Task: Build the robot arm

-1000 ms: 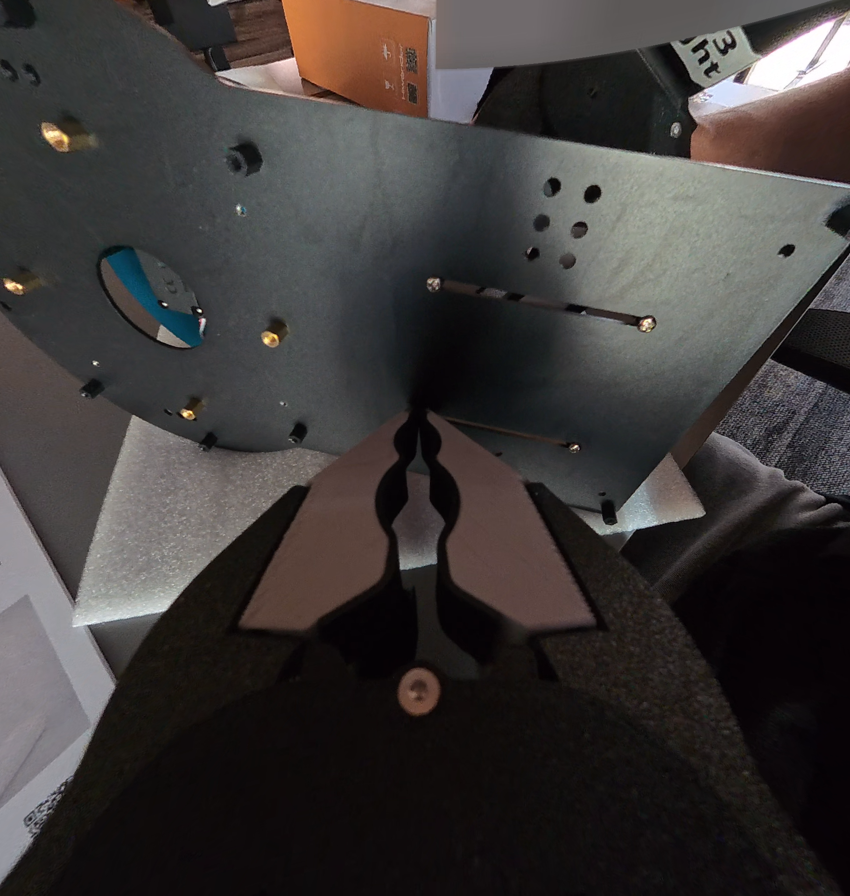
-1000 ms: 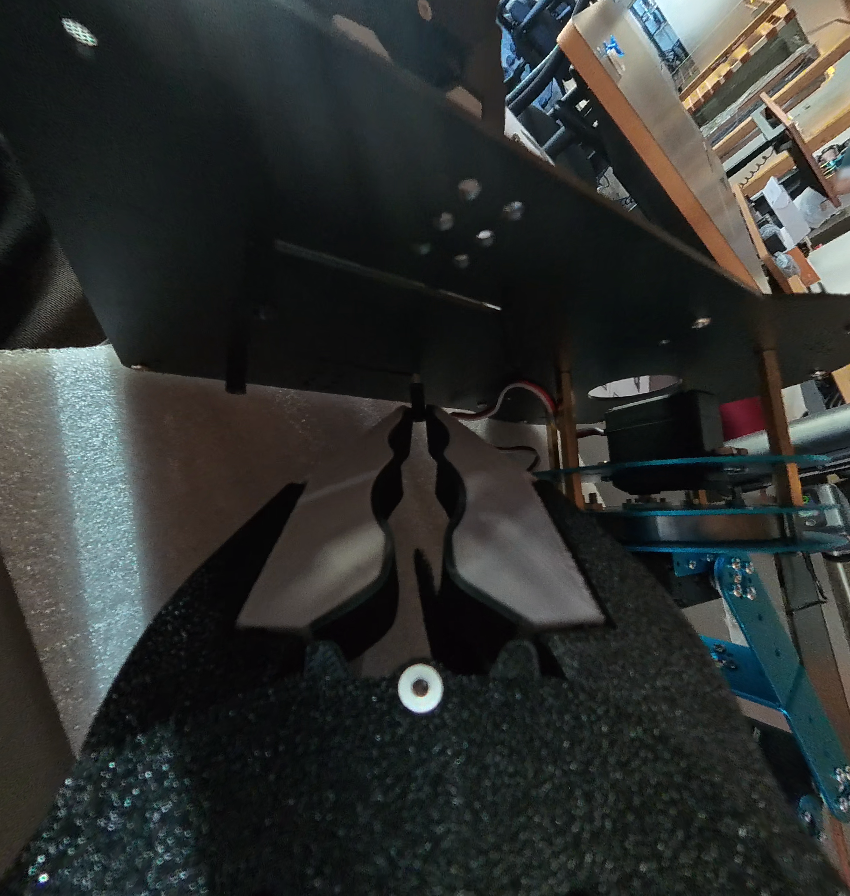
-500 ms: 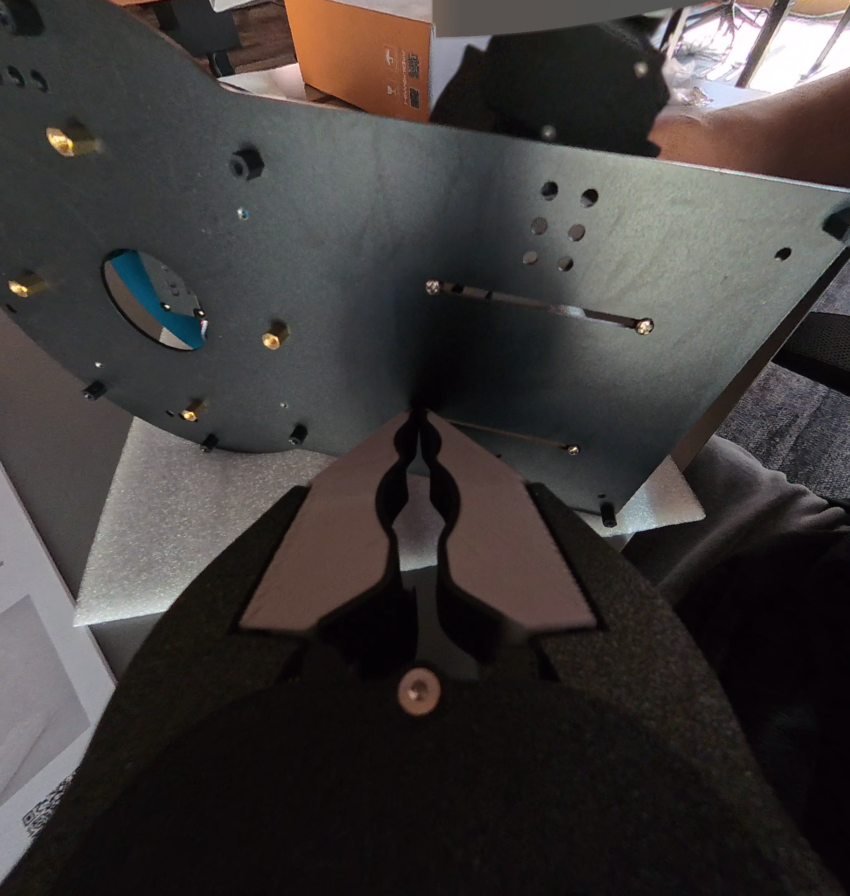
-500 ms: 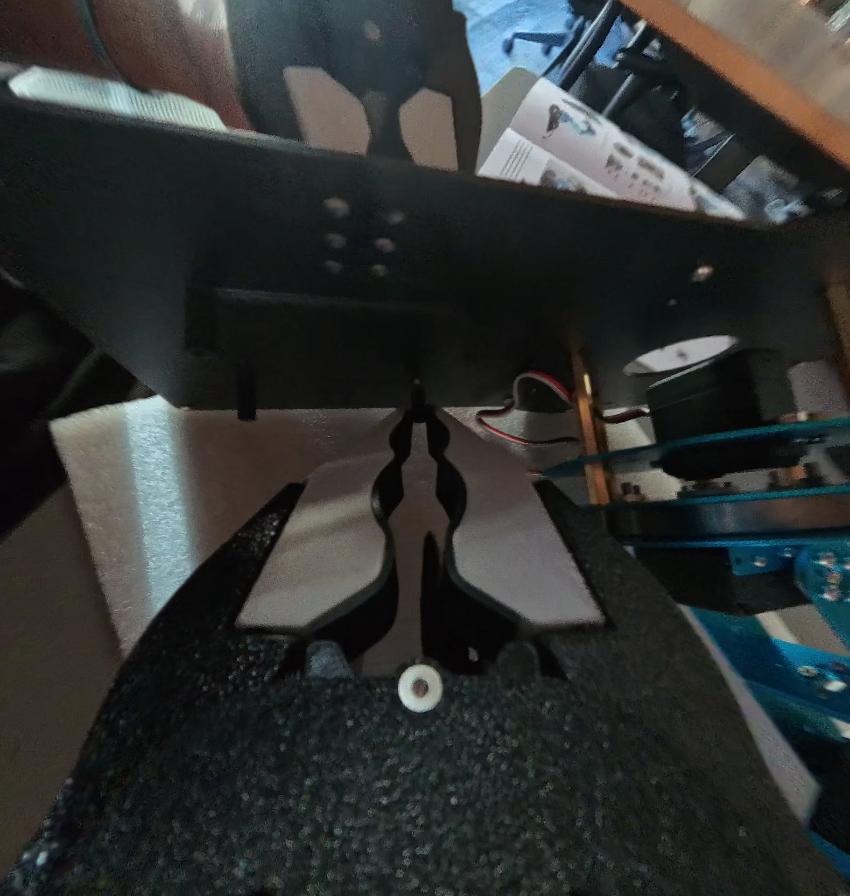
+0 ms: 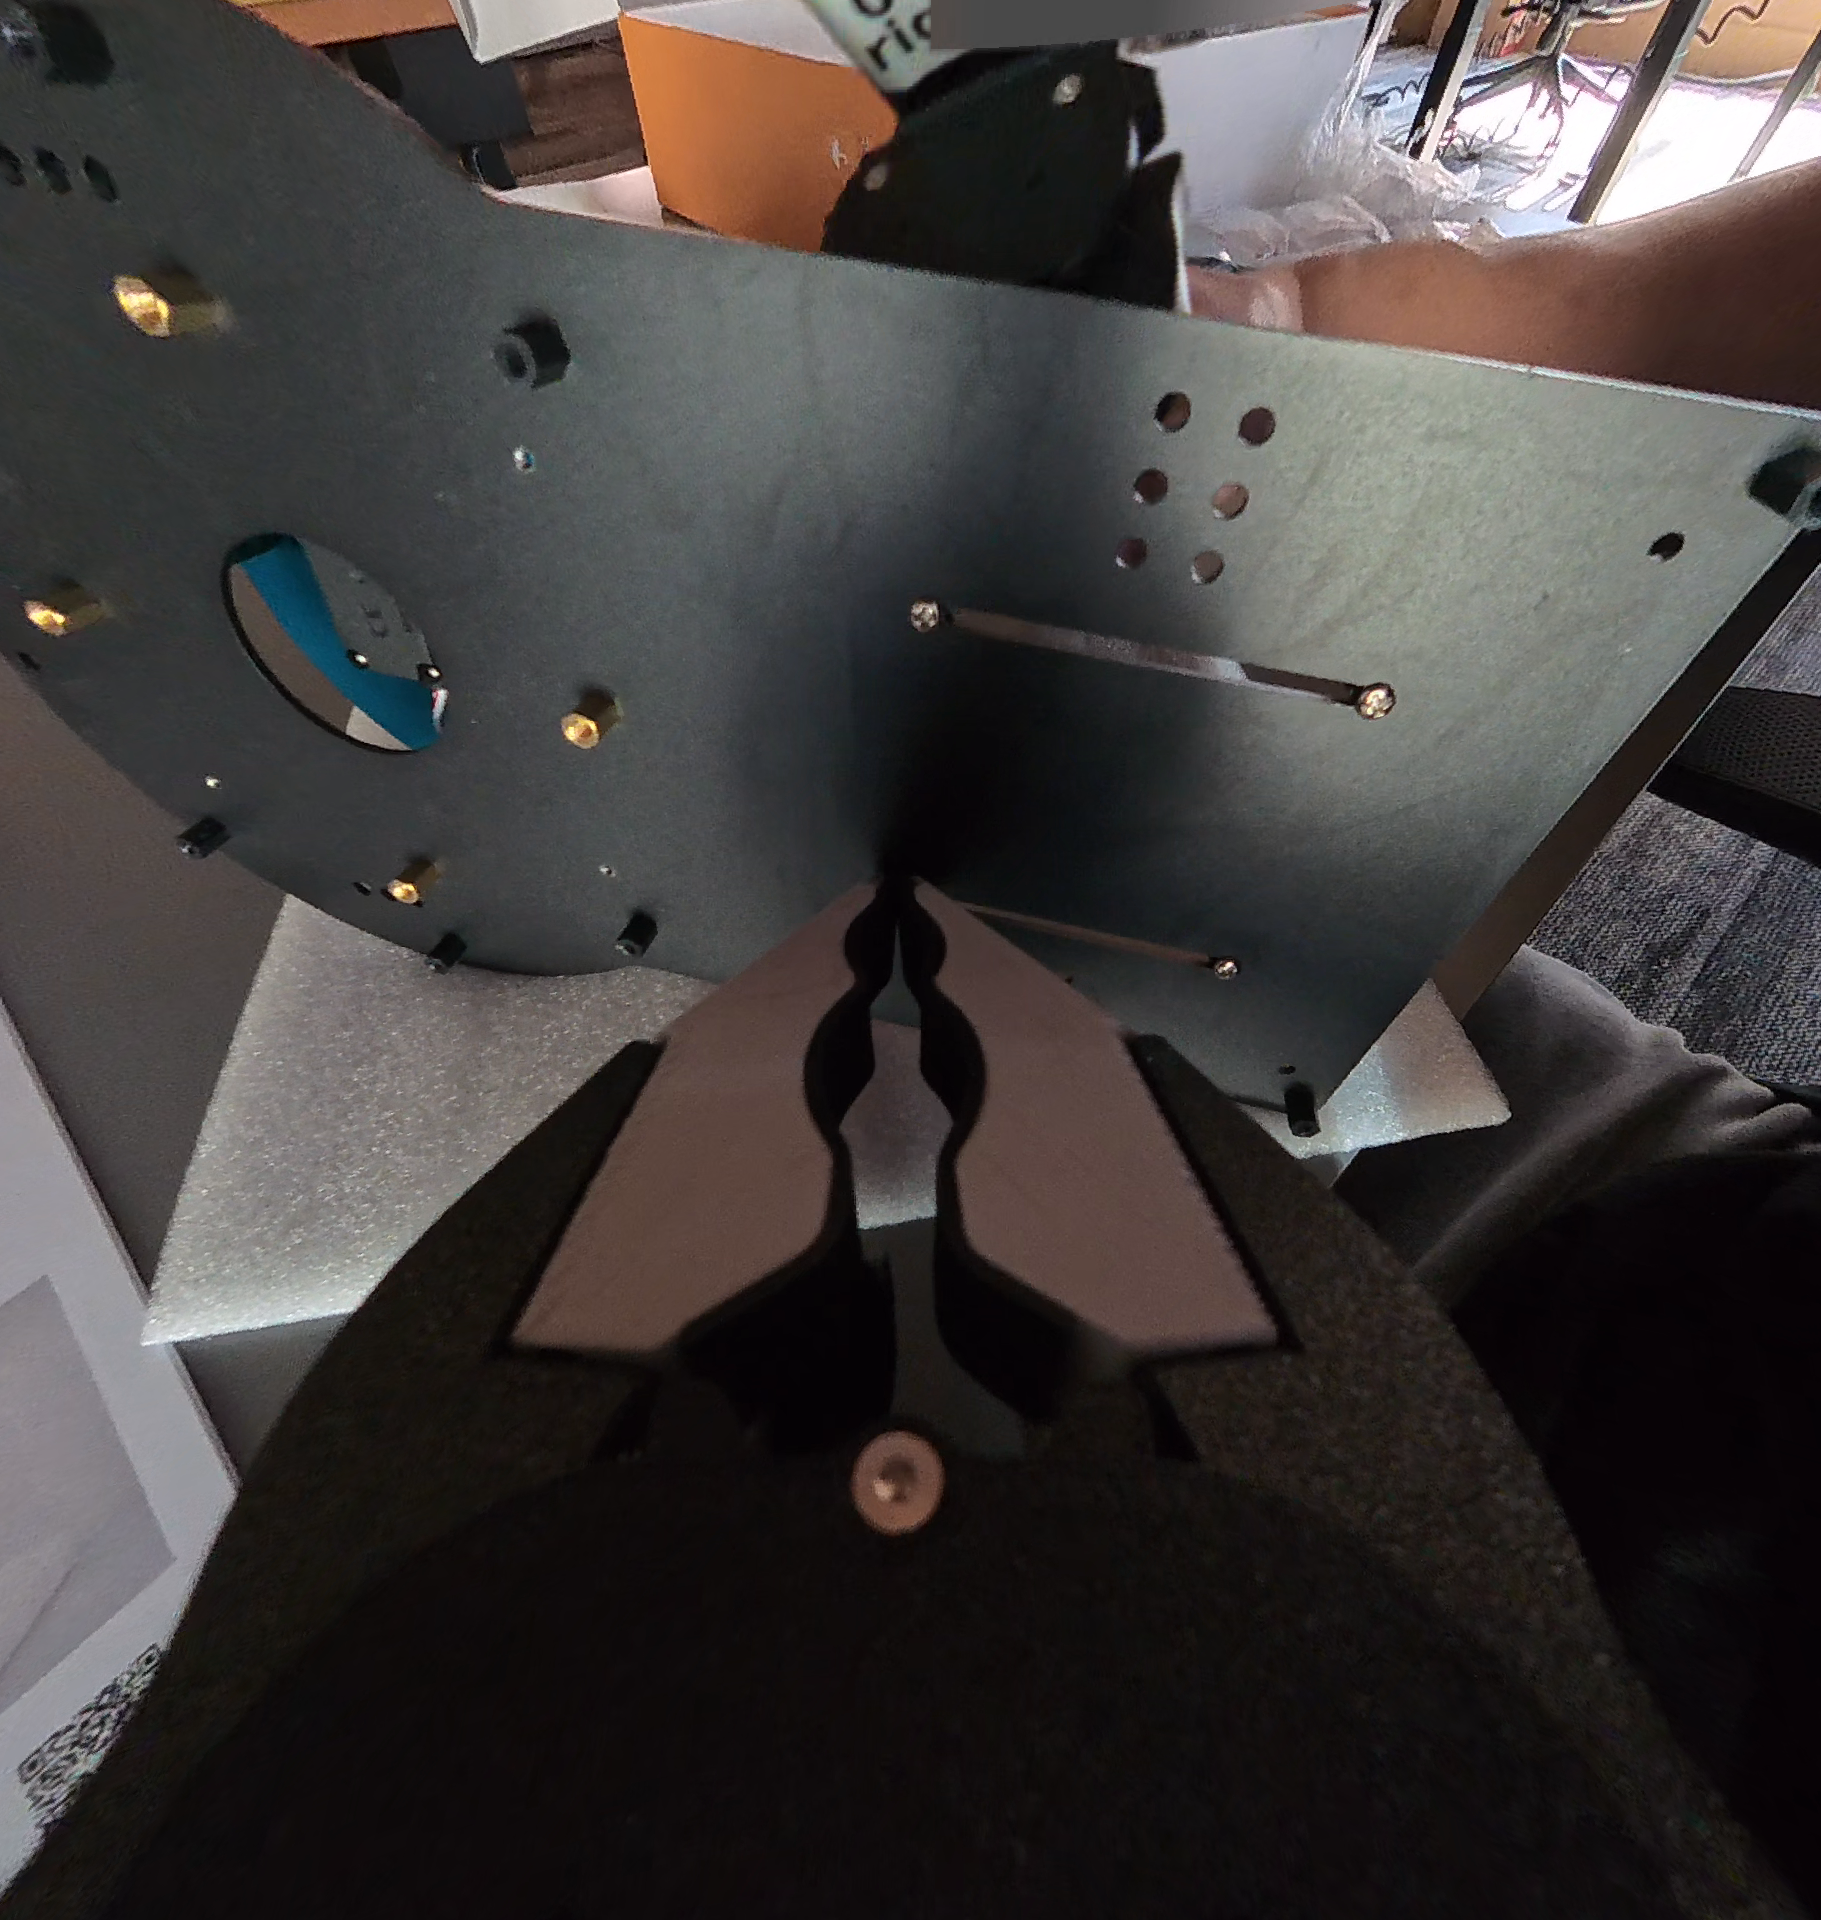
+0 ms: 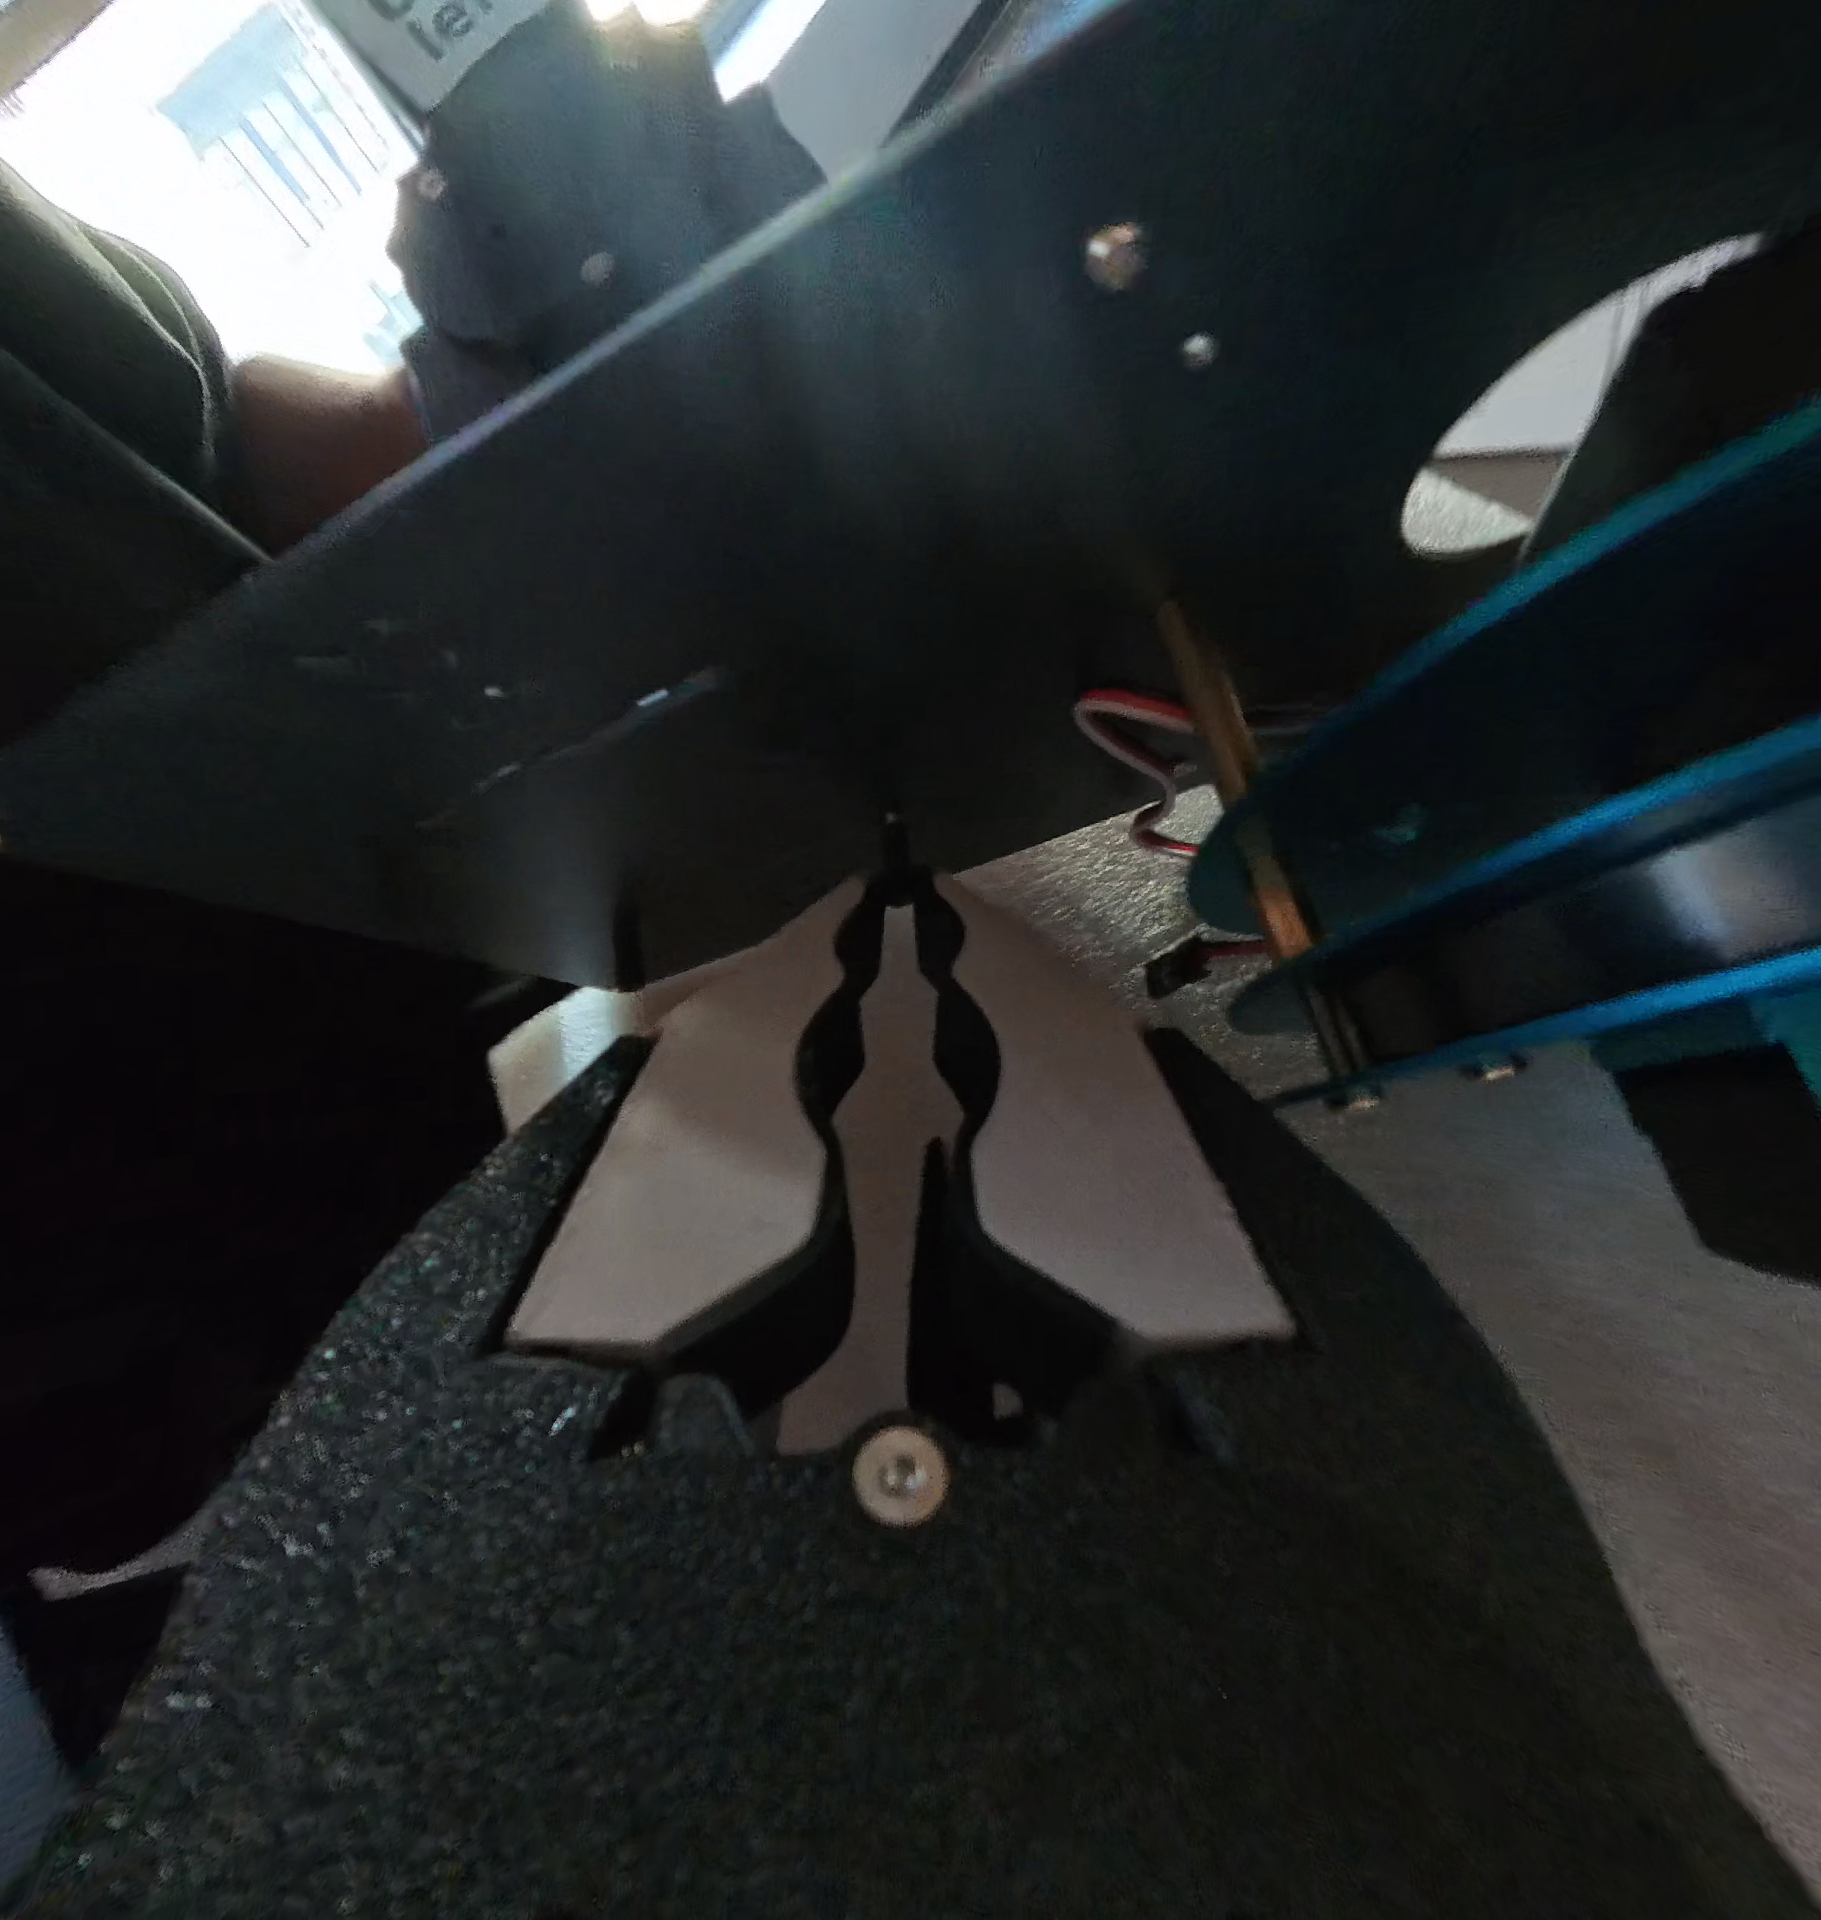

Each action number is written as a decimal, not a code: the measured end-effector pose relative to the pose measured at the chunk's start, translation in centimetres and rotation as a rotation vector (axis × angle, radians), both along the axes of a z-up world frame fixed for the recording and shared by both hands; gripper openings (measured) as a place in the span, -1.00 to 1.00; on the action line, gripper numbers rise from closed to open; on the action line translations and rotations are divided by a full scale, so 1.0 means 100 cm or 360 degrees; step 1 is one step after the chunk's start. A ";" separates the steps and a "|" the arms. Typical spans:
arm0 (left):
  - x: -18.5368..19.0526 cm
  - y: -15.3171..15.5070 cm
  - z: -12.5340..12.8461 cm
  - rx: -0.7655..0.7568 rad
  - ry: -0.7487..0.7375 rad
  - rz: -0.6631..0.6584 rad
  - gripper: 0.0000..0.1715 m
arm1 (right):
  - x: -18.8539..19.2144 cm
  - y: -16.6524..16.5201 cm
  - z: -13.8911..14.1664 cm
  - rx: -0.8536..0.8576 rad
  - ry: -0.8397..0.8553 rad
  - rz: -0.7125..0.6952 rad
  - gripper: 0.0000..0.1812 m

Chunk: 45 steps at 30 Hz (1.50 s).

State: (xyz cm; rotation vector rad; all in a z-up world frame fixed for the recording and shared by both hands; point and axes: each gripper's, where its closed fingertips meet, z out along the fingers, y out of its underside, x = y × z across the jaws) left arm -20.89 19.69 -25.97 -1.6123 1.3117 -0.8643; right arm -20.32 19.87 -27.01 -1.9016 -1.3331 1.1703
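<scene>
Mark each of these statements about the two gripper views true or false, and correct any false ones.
1. The left gripper is shut on the dark metal plate's lower edge. True.
2. The plate lies flat on the foam sheet. False: it stands tilted up.
3. Brass standoffs stick out of the plate. True.
4. The metal parts beside the right gripper are red. False: the blue brackets are blue.

Straight ahead we're walled off by the dark metal plate (image 5: 802,499), stood on edge over the foam sheet (image 5: 386,1164). Only its round hole (image 5: 329,644) and thin slots let anything through. Round the back, blue brackets (image 6: 1571,831), a brass post (image 6: 1212,707) and wires (image 6: 1145,748) crowd the gap underneath.
</scene>
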 end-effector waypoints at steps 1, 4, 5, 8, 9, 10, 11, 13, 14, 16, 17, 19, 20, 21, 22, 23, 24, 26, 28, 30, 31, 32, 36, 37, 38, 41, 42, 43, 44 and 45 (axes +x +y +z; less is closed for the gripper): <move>0.000 0.000 0.000 0.0001 -0.0001 0.0001 -1.00 | 0.000 -0.001 0.000 -0.0068 0.0015 0.0000 -0.95; 0.000 0.000 0.000 0.0005 0.0000 -0.0001 -1.00 | 0.000 0.001 -0.002 -0.0021 -0.0014 -0.0017 -0.95; 0.000 0.000 0.000 0.0004 0.0001 -0.0004 -1.00 | 0.000 0.002 -0.003 0.0028 -0.0026 -0.0029 -0.94; 0.000 0.000 -0.001 0.0003 0.0011 -0.0016 -1.00 | 0.000 0.003 0.000 0.0135 -0.0027 -0.0049 -0.94; 0.000 0.000 -0.001 0.0003 0.0014 -0.0018 -1.00 | 0.001 0.003 0.001 0.0149 -0.0016 -0.0048 -0.94; 0.000 0.000 -0.001 0.0003 0.0015 -0.0018 -1.00 | 0.001 0.003 0.002 0.0151 -0.0006 -0.0048 -0.94; 0.000 0.000 -0.001 0.0005 0.0018 -0.0018 -1.00 | 0.001 0.002 0.002 0.0146 -0.0002 -0.0044 -0.94; 0.000 0.000 -0.001 0.0017 0.0027 -0.0017 -1.00 | 0.001 0.003 0.002 0.0144 -0.0005 -0.0043 -0.94; 0.000 0.001 -0.001 0.0022 0.0031 -0.0015 -1.00 | 0.001 0.002 0.002 0.0158 -0.0005 -0.0041 -0.94; 0.000 0.001 -0.001 0.0023 0.0031 -0.0012 -1.00 | 0.000 0.001 0.003 0.0200 -0.0002 -0.0029 -0.95; 0.000 0.001 -0.001 0.0017 0.0025 -0.0010 -1.00 | 0.000 0.000 0.003 0.0236 -0.0013 -0.0023 -0.95; -0.001 0.001 -0.001 -0.0005 0.0008 -0.0006 -1.00 | -0.001 0.000 0.001 0.0355 -0.0057 -0.0020 -0.95; -0.001 0.001 -0.001 -0.0016 0.0001 -0.0005 -1.00 | -0.002 0.000 -0.001 0.0421 -0.0085 -0.0019 -0.94; -0.001 0.000 0.000 -0.0023 -0.0003 -0.0004 -1.00 | -0.002 0.001 -0.002 0.0498 -0.0117 -0.0025 -0.94; -0.001 0.001 -0.001 -0.0028 -0.0005 -0.0004 -1.00 | -0.003 0.002 -0.003 0.0579 -0.0146 -0.0027 -0.95; -0.001 0.001 0.000 -0.0032 -0.0005 -0.0004 -1.00 | -0.003 0.002 -0.004 0.0676 -0.0176 -0.0030 -0.94; -0.001 0.000 0.000 -0.0036 -0.0005 -0.0004 -1.00 | -0.003 0.003 -0.005 0.0783 -0.0210 -0.0031 -0.94; -0.001 0.000 0.000 -0.0044 -0.0004 -0.0001 -1.00 | -0.003 0.005 -0.003 0.1050 -0.0276 -0.0037 -0.95; -0.001 0.000 0.000 -0.0050 -0.0004 0.0002 -1.00 | -0.002 0.006 -0.003 0.1354 -0.0359 -0.0044 -0.95; -0.001 0.000 0.000 -0.0058 -0.0006 0.0003 -1.00 | -0.002 0.007 -0.002 0.1570 -0.0446 -0.0044 -0.95; -0.001 0.000 0.000 -0.0057 -0.0004 0.0005 -1.00 | -0.002 0.007 -0.002 0.1649 -0.0488 -0.0042 -0.95; -0.001 0.000 0.000 -0.0050 -0.0001 0.0007 -1.00 | -0.002 0.008 -0.001 0.1689 -0.0512 -0.0041 -0.95; -0.001 0.000 0.000 -0.0017 0.0008 0.0011 -1.00 | -0.002 0.005 -0.002 0.1303 -0.0388 -0.0060 -0.95; -0.001 0.000 0.000 -0.0009 0.0009 0.0011 -1.00 | -0.002 0.004 -0.002 0.1160 -0.0349 -0.0059 -0.95; -0.001 0.000 0.000 -0.0004 0.0008 0.0012 -1.00 | -0.002 0.003 -0.003 0.1018 -0.0318 -0.0056 -0.95; 0.000 0.000 0.000 0.0001 0.0007 0.0015 -1.00 | -0.003 0.001 -0.004 0.0685 -0.0238 -0.0053 -0.95; 0.000 0.000 0.000 0.0008 0.0010 0.0016 -1.00 | -0.003 0.001 -0.003 0.0590 -0.0214 -0.0054 -0.95; 0.000 0.000 0.000 0.0017 0.0013 0.0016 -1.00 | -0.002 0.000 -0.003 0.0496 -0.0189 -0.0053 -0.95; 0.000 0.000 0.000 0.0025 0.0015 0.0016 -1.00 | -0.002 -0.001 -0.003 0.0395 -0.0168 -0.0052 -0.95; 0.000 0.000 0.000 0.0029 0.0015 0.0017 -1.00 | -0.002 -0.001 -0.003 0.0284 -0.0141 -0.0056 -0.95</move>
